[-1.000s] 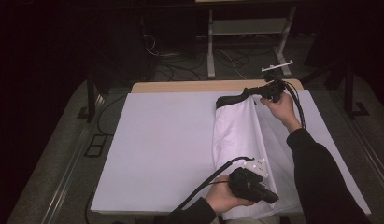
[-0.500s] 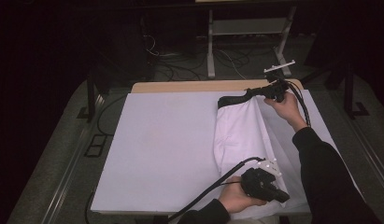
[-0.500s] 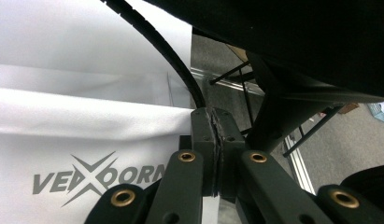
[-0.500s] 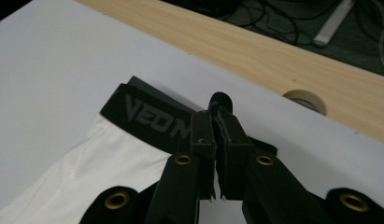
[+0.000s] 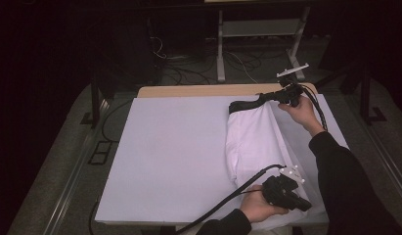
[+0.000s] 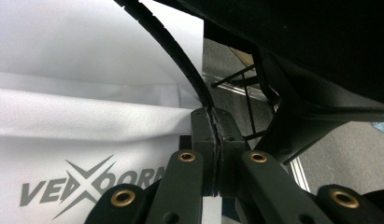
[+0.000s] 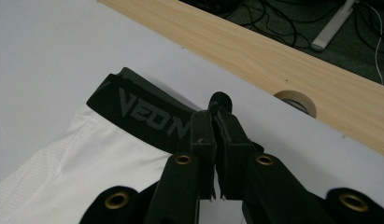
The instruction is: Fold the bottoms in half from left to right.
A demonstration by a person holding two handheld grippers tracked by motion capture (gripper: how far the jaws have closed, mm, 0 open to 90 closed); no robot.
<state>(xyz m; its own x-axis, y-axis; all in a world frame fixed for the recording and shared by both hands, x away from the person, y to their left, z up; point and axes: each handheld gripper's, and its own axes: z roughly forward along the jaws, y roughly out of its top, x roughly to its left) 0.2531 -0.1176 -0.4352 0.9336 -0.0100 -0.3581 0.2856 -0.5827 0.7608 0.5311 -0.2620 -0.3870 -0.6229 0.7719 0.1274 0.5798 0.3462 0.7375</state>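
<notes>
You have the white fabric shorts with the black elastic waistband [image 5: 255,142] folded lengthwise along the white-covered table's [image 5: 174,156] right side. Your right gripper [image 7: 213,126] pinches the waistband at the far edge; your left gripper [image 6: 213,140] clamps the hem near the front edge. A crosswise fold likely remains, with open room to the left.

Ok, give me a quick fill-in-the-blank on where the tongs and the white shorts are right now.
1. The right tongs are shut on the ____ waistband of the white shorts.
2. The left tongs pinch the shorts' ____ fabric near the table's front edge.
3. The shorts lie on the ____ half of the white table cover in the high view.
4. Beyond the cover's far edge runs a strip of bare ____ tabletop.

Missing words: black; white; right; wooden
</notes>
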